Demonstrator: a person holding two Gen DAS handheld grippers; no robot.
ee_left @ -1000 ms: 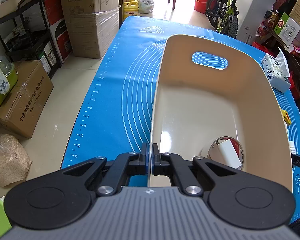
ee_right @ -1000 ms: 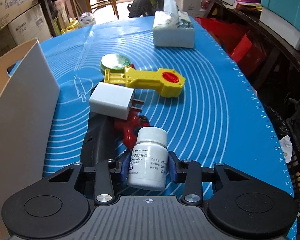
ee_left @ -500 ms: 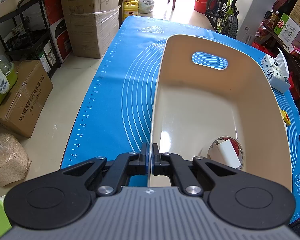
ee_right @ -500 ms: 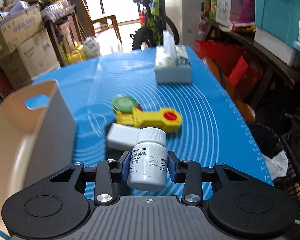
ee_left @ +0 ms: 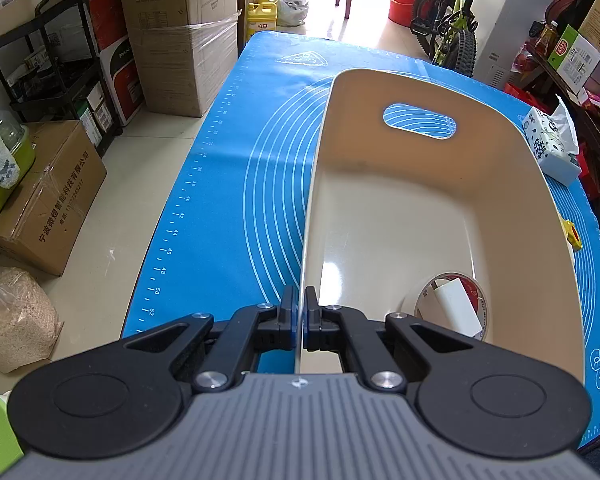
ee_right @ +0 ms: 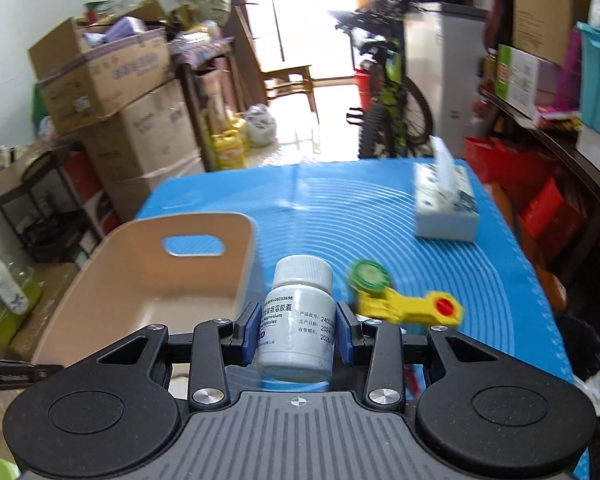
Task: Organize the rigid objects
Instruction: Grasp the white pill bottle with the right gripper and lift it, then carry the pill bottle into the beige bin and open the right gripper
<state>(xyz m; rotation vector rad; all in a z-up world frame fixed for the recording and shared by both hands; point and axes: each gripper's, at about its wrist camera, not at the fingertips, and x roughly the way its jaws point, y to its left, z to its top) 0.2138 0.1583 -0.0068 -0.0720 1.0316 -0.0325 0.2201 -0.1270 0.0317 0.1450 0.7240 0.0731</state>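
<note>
My left gripper is shut on the near left rim of a beige plastic bin that stands on the blue mat. A tape roll with a white block lies inside the bin near its front right. My right gripper is shut on a white pill bottle and holds it in the air, just right of the bin. A yellow toy and a green round lid lie on the mat beyond the bottle.
A tissue box stands at the far right of the blue mat; it also shows in the left wrist view. Cardboard boxes, a black rack and a bicycle surround the table.
My right gripper has lifted the pill bottle off the mat and carried it up and left toward the bin. My left gripper has stayed clamped on the bin rim.
</note>
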